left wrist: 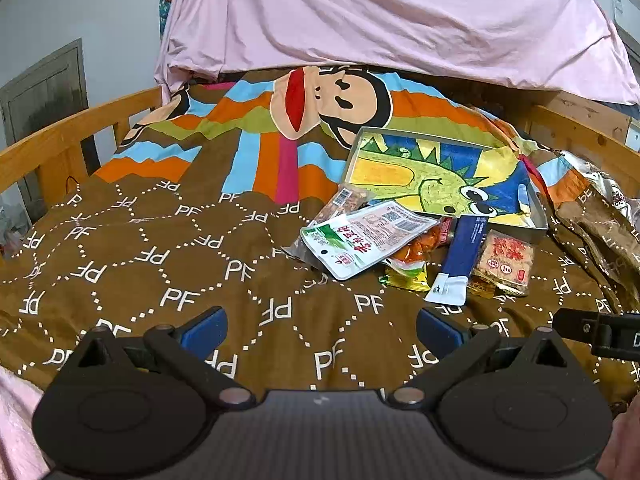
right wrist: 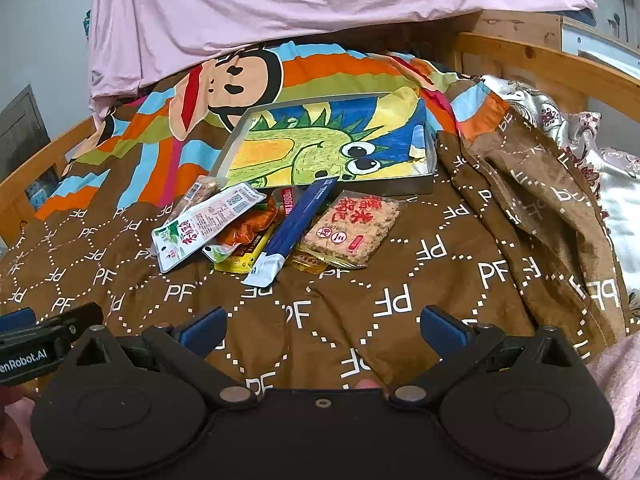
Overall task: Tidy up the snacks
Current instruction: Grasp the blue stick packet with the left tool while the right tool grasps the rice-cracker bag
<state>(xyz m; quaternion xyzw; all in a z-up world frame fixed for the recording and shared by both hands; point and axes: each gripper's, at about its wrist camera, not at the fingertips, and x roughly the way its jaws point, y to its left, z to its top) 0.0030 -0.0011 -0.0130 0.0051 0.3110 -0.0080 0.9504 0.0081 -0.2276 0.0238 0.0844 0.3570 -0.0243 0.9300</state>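
Observation:
A pile of snack packets lies on the brown bedspread in front of a shallow metal tray (left wrist: 538,216) (right wrist: 431,160) with a dinosaur drawing inside. The pile holds a green-white pouch (left wrist: 364,242) (right wrist: 200,228), an orange packet (left wrist: 416,250) (right wrist: 250,228), a long blue packet (left wrist: 460,260) (right wrist: 296,224), a square rice cracker packet (left wrist: 506,262) (right wrist: 352,230) and a yellow packet (right wrist: 240,258). My left gripper (left wrist: 322,330) is open and empty, well short of the pile. My right gripper (right wrist: 323,330) is open and empty, also short of it.
The bed has wooden rails on the left (left wrist: 60,140) and right (right wrist: 560,64). A pink sheet (left wrist: 380,12) hangs at the back. A rumpled fold of bedspread (right wrist: 540,200) and a silver quilt (right wrist: 616,184) lie to the right of the tray.

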